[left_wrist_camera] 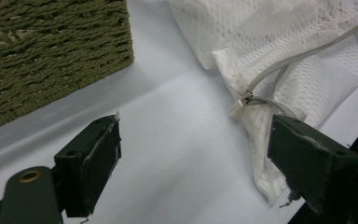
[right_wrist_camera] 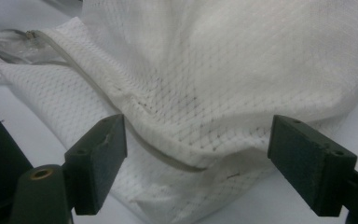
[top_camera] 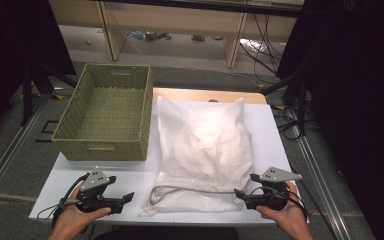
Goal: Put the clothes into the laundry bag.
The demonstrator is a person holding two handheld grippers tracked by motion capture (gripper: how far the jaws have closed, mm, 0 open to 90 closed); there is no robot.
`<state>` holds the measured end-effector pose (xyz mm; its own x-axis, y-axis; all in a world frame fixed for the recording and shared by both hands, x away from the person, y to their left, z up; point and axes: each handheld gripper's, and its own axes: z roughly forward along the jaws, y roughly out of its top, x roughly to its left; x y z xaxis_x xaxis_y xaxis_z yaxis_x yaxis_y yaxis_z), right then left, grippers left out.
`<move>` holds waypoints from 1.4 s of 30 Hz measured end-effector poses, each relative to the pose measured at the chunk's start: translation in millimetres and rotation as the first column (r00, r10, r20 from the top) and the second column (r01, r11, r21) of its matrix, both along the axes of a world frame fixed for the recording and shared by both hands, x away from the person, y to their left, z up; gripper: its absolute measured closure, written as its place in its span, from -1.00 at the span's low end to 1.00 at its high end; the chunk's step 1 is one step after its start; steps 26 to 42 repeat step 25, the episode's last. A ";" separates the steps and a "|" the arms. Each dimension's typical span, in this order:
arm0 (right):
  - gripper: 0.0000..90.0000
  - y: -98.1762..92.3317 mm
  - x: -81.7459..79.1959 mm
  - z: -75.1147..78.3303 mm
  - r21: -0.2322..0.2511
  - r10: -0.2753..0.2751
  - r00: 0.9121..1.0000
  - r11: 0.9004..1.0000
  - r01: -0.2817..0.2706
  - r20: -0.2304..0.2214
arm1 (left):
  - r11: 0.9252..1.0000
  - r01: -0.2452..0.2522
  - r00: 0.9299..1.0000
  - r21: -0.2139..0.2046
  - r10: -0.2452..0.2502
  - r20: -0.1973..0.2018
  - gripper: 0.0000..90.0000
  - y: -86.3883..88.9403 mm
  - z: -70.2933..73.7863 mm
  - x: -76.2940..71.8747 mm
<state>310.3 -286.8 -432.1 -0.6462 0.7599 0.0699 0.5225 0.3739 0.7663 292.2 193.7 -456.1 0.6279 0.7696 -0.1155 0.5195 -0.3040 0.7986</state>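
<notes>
Two tools wait at the near edge of the white worktop [top_camera: 275,130], both with jaws spread wide and gripping nothing. The left tool [top_camera: 129,197] sits just left of the white mesh bag [top_camera: 205,150], the right tool [top_camera: 239,192] at its near right corner. Something pale, perhaps folded cloth, fills the bag, and a woven basket [top_camera: 142,120] stands far left.

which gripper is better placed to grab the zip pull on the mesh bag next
Probably left. The left gripper has open jaws beside the mesh bag corner where the zip pull lies, just ahead of it. The right gripper, also open, faces the bag's opposite, right side.
</notes>
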 end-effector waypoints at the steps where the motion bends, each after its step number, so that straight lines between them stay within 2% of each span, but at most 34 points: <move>1: -0.57 -1.4 -1.8 -0.6 -0.003 0.007 1.000 1.000 -0.007 0.016 | 1.000 -0.009 1.000 -0.013 0.009 0.001 -0.63 -2.1 -1.0 -1.3; 3: -0.58 -3.2 -6.5 -1.7 -0.003 0.010 1.000 1.000 -0.010 0.026 | 1.000 0.009 1.000 -0.009 -0.009 -0.001 -0.64 -2.8 -1.0 -4.5; 4: -0.58 -4.3 -8.3 -2.5 0.006 0.029 0.999 1.000 -0.029 0.017 | 1.000 0.000 1.000 -0.025 0.000 -0.004 -0.64 -4.2 -0.8 -6.3; 5: -0.58 -4.8 -12.0 -2.4 0.003 0.013 1.000 1.000 -0.013 0.029 | 1.000 0.000 1.000 -0.029 0.000 0.001 -0.64 -4.3 -0.1 -7.3; 6: -0.58 -4.9 -16.5 -1.8 0.009 -0.011 1.000 1.000 0.011 0.017 | 1.000 -0.003 1.000 -0.025 0.003 0.003 -0.64 -4.0 1.1 -8.3; 7: -0.58 -5.4 -18.4 -2.0 0.010 -0.015 1.000 1.000 0.014 0.018 | 0.999 -0.003 1.000 -0.044 0.003 0.002 -0.64 -4.6 1.4 -9.0; 8: -0.58 -6.7 -20.5 -2.2 0.003 -0.015 0.999 1.000 0.015 0.034 | 0.999 -0.001 1.000 -0.037 0.001 0.012 -0.64 -4.2 1.7 -9.5; 10: -0.56 -7.5 -24.9 -2.6 0.011 -0.027 0.999 1.000 0.027 0.023 | 0.999 -0.005 1.000 -0.039 0.005 0.009 -0.64 -4.5 1.1 -10.1; 11: -0.55 -8.3 -24.4 -3.8 0.021 -0.009 0.999 1.000 0.009 0.030 | 1.000 0.018 1.000 -0.012 -0.018 -0.002 -0.64 -1.8 1.8 -9.3; 12: -0.55 -9.2 -26.9 -3.4 0.001 -0.022 0.999 1.000 0.022 0.031 | 1.000 0.007 1.000 -0.017 -0.007 0.003 -0.64 -2.5 1.1 -9.1; 13: -0.55 -8.0 -28.2 -5.0 0.018 -0.027 0.999 0.999 0.027 0.022 | 0.999 -0.005 1.000 -0.033 0.005 0.009 -0.64 -3.7 0.3 -8.5; 14: -0.55 -9.0 -29.0 -6.1 -0.003 -0.025 0.999 1.000 0.025 0.020 | 1.000 0.005 1.000 -0.011 -0.005 0.004 -0.64 -1.6 0.8 -7.9; 16: -0.55 -8.6 -31.1 -7.4 -0.013 -0.038 0.999 0.999 0.038 0.005 | 0.999 -0.016 1.000 -0.036 0.016 0.004 -0.64 -3.4 -0.4 -7.6; 17: -0.55 -10.6 -29.0 -8.2 -0.036 -0.022 0.999 0.999 0.023 0.032 | 0.999 -0.017 1.000 -0.040 0.017 0.007 -0.64 -3.8 -0.5 -7.6; 18: -0.54 -11.0 -28.5 -8.4 -0.037 -0.018 0.999 0.999 0.019 0.034 | 0.999 -0.015 1.000 -0.039 0.015 0.005 -0.64 -3.7 -0.3 -7.5; 19: -0.54 -10.0 -30.2 -8.1 -0.021 -0.035 0.999 0.999 0.035 0.007 | 0.999 -0.019 1.000 -0.039 0.019 0.003 -0.64 -4.2 -0.1 -7.7; 20: -0.54 -12.0 -28.3 -8.2 -0.040 -0.027 0.999 0.999 0.029 0.032 | 1.000 -0.014 1.000 -0.026 0.014 0.004 -0.64 -3.5 0.5 -7.6; 24: -0.54 -13.0 -26.0 -9.5 -0.035 -0.005 1.000 0.999 0.006 0.022 | 1.000 -0.015 1.000 -0.018 0.015 0.004 -0.64 -2.4 0.2 -6.2; 42: -0.54 -12.8 -26.2 -9.7 -0.035 -0.012 1.000 0.999 0.013 0.018 | 1.000 -0.019 1.000 -0.018 0.019 0.002 -0.64 -2.1 0.2 -6.0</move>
